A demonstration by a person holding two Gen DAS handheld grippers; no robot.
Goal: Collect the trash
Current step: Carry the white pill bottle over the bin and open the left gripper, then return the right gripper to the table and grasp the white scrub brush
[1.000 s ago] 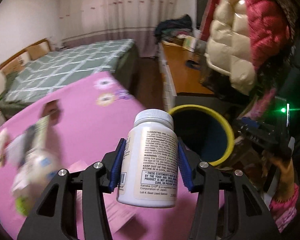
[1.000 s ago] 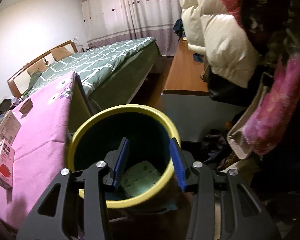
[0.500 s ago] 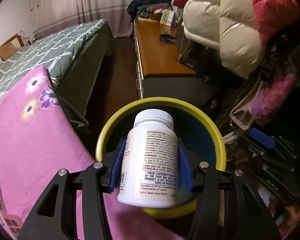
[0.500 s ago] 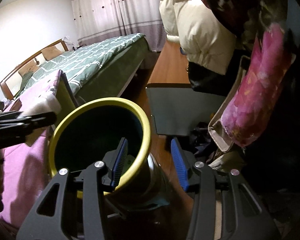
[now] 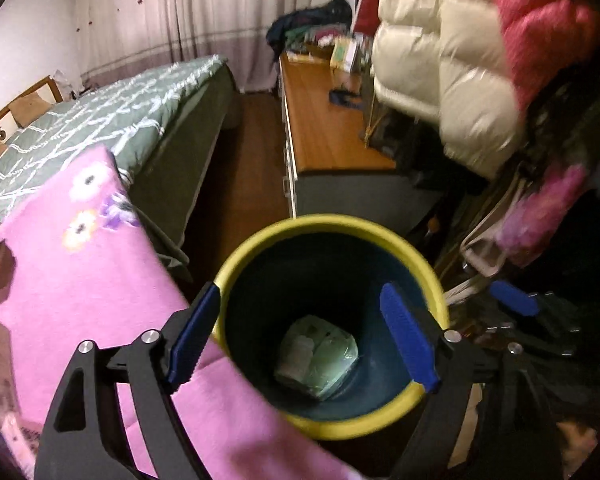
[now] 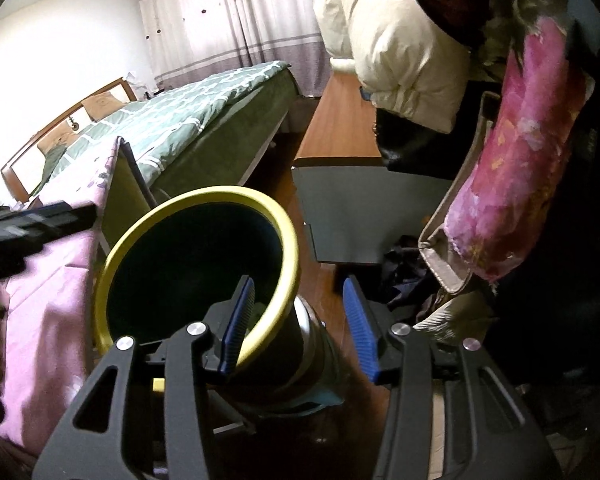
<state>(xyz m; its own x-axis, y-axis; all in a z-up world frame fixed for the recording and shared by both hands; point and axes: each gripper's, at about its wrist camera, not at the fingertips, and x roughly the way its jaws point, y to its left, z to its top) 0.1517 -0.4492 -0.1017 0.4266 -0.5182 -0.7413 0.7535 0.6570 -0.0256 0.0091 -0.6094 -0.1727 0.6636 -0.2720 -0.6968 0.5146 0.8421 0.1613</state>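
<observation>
Hovered left gripper [image 5: 300, 336] straight above yellow-rimmed bin [image 5: 380, 228], jaws opening, nothing between; crumpled trash [image 5: 320, 356] lay at bottom; right gripper [image 6: 300, 320] loosely straddled near rim, jaws opening, unclamped

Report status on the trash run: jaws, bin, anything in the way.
Left gripper above yellow-rimmed bin, jaws opening, nothing between them. Right gripper straddles bin rim, jaws opening. Greenish packet at bin bottom. Nothing blocking.

Bin [image 5: 434, 280]: yellow rim, dark teal interior. Cloth [image 5: 80, 280] beside bin: pink, floral print. Bedspread [image 5: 112, 120] beyond bin: green, white lattice. Gripper pads [image 5: 408, 340]: blue. Curtain [image 6: 236, 20]: pale, dotted.
</observation>
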